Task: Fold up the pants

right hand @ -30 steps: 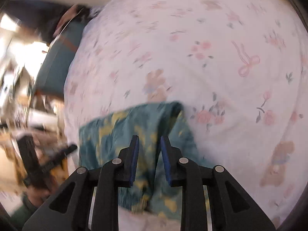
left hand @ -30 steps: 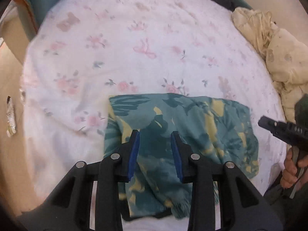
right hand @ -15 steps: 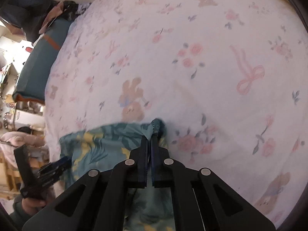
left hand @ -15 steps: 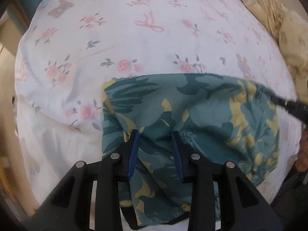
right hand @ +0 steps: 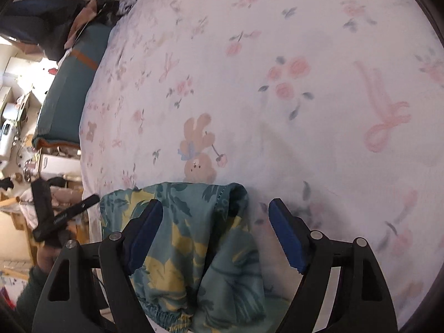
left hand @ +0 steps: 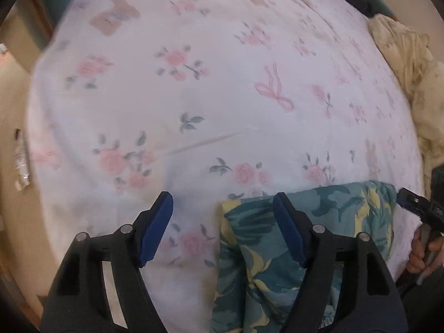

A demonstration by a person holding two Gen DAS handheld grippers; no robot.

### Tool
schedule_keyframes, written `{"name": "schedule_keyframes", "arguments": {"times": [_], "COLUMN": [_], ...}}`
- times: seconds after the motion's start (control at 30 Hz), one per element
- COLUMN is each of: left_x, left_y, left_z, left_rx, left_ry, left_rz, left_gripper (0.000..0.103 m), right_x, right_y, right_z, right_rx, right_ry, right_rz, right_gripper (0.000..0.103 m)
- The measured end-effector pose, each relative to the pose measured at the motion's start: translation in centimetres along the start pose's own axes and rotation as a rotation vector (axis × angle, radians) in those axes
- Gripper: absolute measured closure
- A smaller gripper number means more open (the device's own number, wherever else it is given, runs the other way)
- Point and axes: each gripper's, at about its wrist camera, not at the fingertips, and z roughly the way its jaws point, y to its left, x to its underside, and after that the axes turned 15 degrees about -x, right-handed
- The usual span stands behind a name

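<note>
Lying folded on white floral bedsheet (left hand: 222,88): teal-and-yellow leaf-print fabric pants (right hand: 194,238) | left gripper (left hand: 223,222) spread (holding nothing) | right gripper (right hand: 215,231) spread above pants

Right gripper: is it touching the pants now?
Cannot tell. In the right wrist view the right gripper is open over the pants; its left finger overlaps the fabric, but contact isn't plain.

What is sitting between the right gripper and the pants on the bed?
Nothing visible. The right gripper is open directly over the folded teal floral pants, which lie on the floral bedsheet with no other item between them.
</note>
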Motion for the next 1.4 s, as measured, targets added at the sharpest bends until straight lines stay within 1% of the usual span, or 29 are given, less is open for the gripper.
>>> {"name": "schedule_keyframes", "arguments": {"times": [0.03, 0.07, 0.1, 0.13, 0.17, 0.2, 0.23, 0.27, 0.3, 0.33, 0.37, 0.47, 0.5, 0.53, 0.6, 0.63, 0.67, 0.77, 0.87, 0.97, 1.0, 1.03, 1.07, 1.1, 1.17, 1.23, 1.27, 1.33, 1.4], "left_x": [0.0, 0.1, 0.3, 0.4, 0.6, 0.7, 0.8, 0.7, 0.4, 0.1, -0.1, -1.5, -1.7, -2.0, -2.1, -2.0, -1.6, -1.2, 1.6, 3.5, 4.3, 4.6, 5.9, 6.6, 8.1, 8.6, 9.0, 10.3, 11.9], "left_y": [-0.3, -0.6, -1.3, -1.9, -2.8, -3.4, -3.8, -4.5, -4.9, -5.4, -5.5, -5.2, -5.0, -4.8, -4.8, -5.0, -5.5, -6.4, -5.5, -5.4, -5.4, -5.7, -6.0, -6.2, -5.9, -5.7, -5.7, -6.3, -6.9], "left_z": [0.5, 0.6, 0.6, 0.5, 0.5, 0.5, 0.5, 0.7, 0.6, -0.1, -0.8, -4.7, -5.1, -5.1, -4.3, -4.4, -4.9, -6.1, -8.1, -9.3, -10.0, -10.4, -10.8, -10.8, -10.8, -10.6, -10.6, -10.4, -9.7], "left_rx": [0.037, 0.048, 0.064, 0.073, 0.081, 0.077, 0.068, 0.051, 0.052, 0.046, 0.036, 0.045, 0.055, 0.059, 0.040, 0.033, 0.007, 0.030, 0.058, 0.071, 0.085, 0.083, 0.056, 0.040, 0.047, 0.055, 0.051, 0.025, 0.007], "left_ry": [0.027, 0.033, 0.036, 0.032, 0.030, 0.025, 0.020, 0.022, 0.012, -0.031, -0.067, -0.257, -0.281, -0.280, -0.253, -0.259, -0.283, -0.307, -0.366, -0.402, -0.424, -0.442, -0.461, -0.452, -0.418, -0.390, -0.390, -0.389, -0.359], "left_rz": [0.021, 0.038, 0.081, 0.114, 0.166, 0.200, 0.223, 0.266, 0.285, 0.303, 0.308, 0.251, 0.243, 0.243, 0.265, 0.285, 0.334, 0.416, 0.539, 0.574, 0.586, 0.602, 0.657, 0.690, 0.723, 0.713, 0.718, 0.783, 0.851], "left_gripper": [0.035, 0.035, 0.035, 0.035, 0.035, 0.050, 0.087, 0.096, 0.096, 0.097, 0.097, 0.096, 0.096, 0.096, 0.096, 0.096, 0.096, 0.096, 0.096, 0.096, 0.097, 0.097, 0.097, 0.097, 0.097, 0.097, 0.097, 0.097, 0.097], "right_x": [-0.1, -0.2, -0.2, -0.3, -0.3, -0.4, -0.4, -0.4, -0.4, -0.4, -0.6, -1.3, -1.4, -1.5, -1.5, -1.4, -1.1, 0.1, 2.2, 5.3, 6.0, 6.8, 7.6, 8.2, 9.8, 11.7, 12.1, 13.2, 14.5], "right_y": [0.1, 0.2, 0.3, 0.5, 0.7, 1.0, 1.3, 2.0, 2.6, 3.0, 3.5, 4.9, 5.4, 5.9, 6.0, 5.9, 5.7, 6.4, 6.7, 8.1, 8.3, 8.6, 9.1, 9.4, 10.0, 10.2, 9.8, 9.3, 9.3], "right_z": [0.4, 0.9, 1.1, 1.5, 1.8, 2.0, 2.1, 2.3, 2.3, 2.1, 1.7, -0.2, -1.0, -1.6, -1.8, -1.7, -1.9, -3.4, -5.0, -6.0, -6.3, -6.6, -6.9, -7.0, -7.2, -6.9, -6.7, -6.1, -5.2], "right_rx": [0.006, 0.023, 0.038, 0.053, 0.043, 0.042, 0.053, 0.063, 0.077, 0.084, 0.090, 0.111, 0.106, 0.097, 0.105, 0.124, 0.128, 0.127, 0.108, 0.128, 0.129, 0.137, 0.154, 0.174, 0.204, 0.262, 0.263, 0.294, 0.342], "right_ry": [0.016, 0.038, 0.058, 0.077, 0.093, 0.105, 0.109, 0.118, 0.122, 0.117, 0.087, -0.033, -0.078, -0.112, -0.106, -0.094, -0.089, -0.082, -0.105, -0.093, -0.092, -0.092, -0.081, -0.065, -0.033, -0.008, 0.019, 0.064, 0.128], "right_rz": [-0.022, -0.050, -0.072, -0.098, -0.114, -0.130, -0.149, -0.188, -0.230, -0.251, -0.275, -0.336, -0.364, -0.397, -0.435, -0.450, -0.459, -0.516, -0.551, -0.661, -0.671, -0.685, -0.709, -0.733, -0.777, -0.853, -0.836, -0.847, -0.892], "right_gripper": [0.029, 0.032, 0.044, 0.063, 0.071, 0.087, 0.093, 0.095, 0.096, 0.096, 0.096, 0.096, 0.096, 0.096, 0.097, 0.097, 0.097, 0.097, 0.097, 0.097, 0.097, 0.097, 0.097, 0.098, 0.098, 0.099, 0.099, 0.099, 0.099]}}
